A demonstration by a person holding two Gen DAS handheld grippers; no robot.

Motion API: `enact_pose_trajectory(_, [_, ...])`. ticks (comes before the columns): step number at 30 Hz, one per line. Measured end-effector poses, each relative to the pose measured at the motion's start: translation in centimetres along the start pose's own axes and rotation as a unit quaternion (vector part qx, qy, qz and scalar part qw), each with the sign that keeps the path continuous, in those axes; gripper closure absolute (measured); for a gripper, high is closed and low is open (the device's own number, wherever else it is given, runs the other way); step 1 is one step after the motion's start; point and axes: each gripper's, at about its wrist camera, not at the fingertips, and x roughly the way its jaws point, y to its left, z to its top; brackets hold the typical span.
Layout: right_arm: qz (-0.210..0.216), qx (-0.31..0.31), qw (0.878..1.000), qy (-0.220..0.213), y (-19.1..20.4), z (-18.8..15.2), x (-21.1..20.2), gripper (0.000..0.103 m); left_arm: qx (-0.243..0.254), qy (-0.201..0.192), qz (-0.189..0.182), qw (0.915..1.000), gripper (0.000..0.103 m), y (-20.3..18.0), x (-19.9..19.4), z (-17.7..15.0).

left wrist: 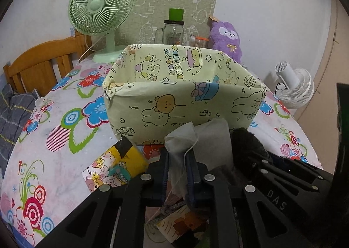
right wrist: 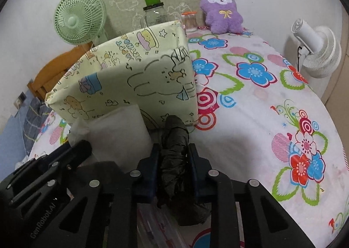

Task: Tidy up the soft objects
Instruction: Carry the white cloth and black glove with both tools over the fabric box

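Observation:
A pale yellow cartoon-print box (left wrist: 183, 104) stands open and empty on the floral tablecloth; it also shows in the right wrist view (right wrist: 130, 82). My left gripper (left wrist: 178, 160) is shut on a thin white cloth (left wrist: 207, 138), held just in front of the box. My right gripper (right wrist: 174, 156) is shut on a crumpled black soft bag (right wrist: 175, 138), close to the box's near right corner. The white cloth (right wrist: 117, 125) appears left of it. A yellow cartoon pouch (left wrist: 117, 167) lies at lower left.
A green fan (left wrist: 100, 7), a glass jar with a green cup (left wrist: 174, 29) and a purple plush (left wrist: 226, 38) stand at the back. A white fan (right wrist: 316, 51) is at the right edge. A wooden chair (left wrist: 39, 66) is at left. Printed items lie under the grippers.

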Motion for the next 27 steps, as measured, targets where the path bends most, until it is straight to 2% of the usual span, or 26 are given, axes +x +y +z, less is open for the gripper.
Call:
enact_pose_trajectory(11, [0.008, -0.004, 0.999, -0.034, 0.7, 0.8, -2.8, 0.077, -0.001, -0.015, -0.016, 0.9997, 0.098, -0.7, -1.7, 0.3])
enact_pose_trajectory(27, [0.014, -0.016, 0.997, -0.068, 1.9, 1.5, -6.4, 0.077, -0.002, -0.051, -0.02, 0.9985, 0.1, -1.5, -4.7, 1.5])
